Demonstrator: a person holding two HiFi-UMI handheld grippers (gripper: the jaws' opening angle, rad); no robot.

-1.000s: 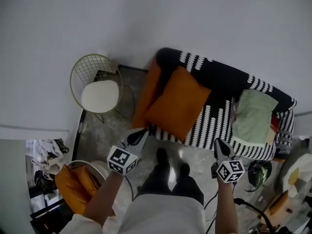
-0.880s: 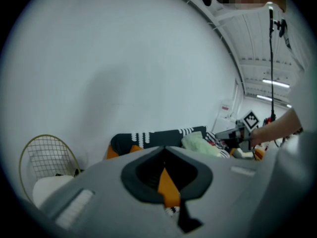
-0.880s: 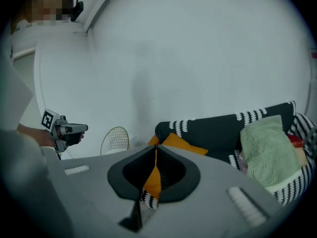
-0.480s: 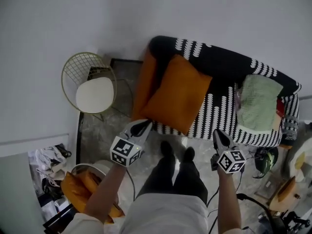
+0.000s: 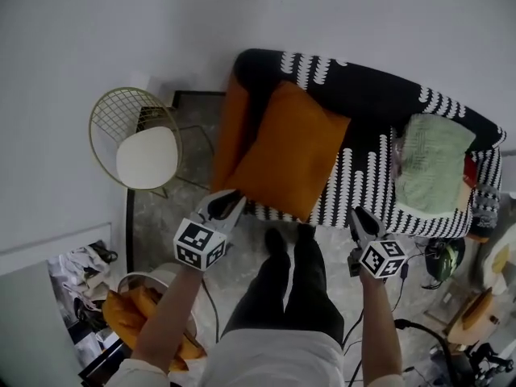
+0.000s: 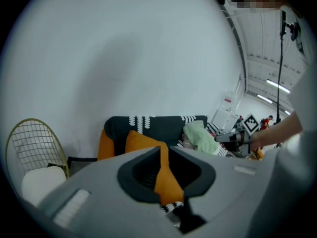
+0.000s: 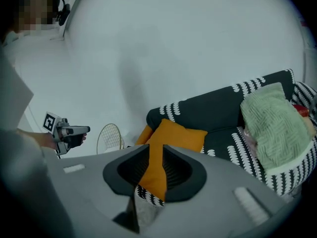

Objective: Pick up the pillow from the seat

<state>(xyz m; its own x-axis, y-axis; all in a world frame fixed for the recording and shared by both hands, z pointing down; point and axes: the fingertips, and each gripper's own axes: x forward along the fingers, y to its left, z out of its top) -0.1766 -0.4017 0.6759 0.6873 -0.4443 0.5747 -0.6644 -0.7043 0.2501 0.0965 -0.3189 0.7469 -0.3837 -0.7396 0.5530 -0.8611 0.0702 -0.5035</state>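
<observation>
An orange square pillow (image 5: 290, 156) leans on the seat of a black-and-white patterned sofa (image 5: 367, 103), toward its left end. A second orange cushion (image 5: 230, 135) stands against the sofa's left arm. My left gripper (image 5: 224, 206) hovers just short of the sofa's front edge, below the pillow's lower left corner. My right gripper (image 5: 359, 221) hovers in front of the sofa's middle. Both sets of jaws are opening, each with a narrow gap and nothing between them. The pillow (image 6: 143, 142) shows through the left gap, and the pillow (image 7: 176, 135) also lies straight ahead of the right jaws.
A pale green knitted blanket (image 5: 431, 164) lies on the sofa's right end. A gold wire chair with a white seat (image 5: 145, 156) stands left of the sofa. A basket with orange cloth (image 5: 133, 317) sits by my left arm. Cables and gear (image 5: 447, 256) clutter the floor at right.
The person has stepped closer, so the sofa and pillow now sit nearer both grippers. The grippers have kept their places in front of the body.
</observation>
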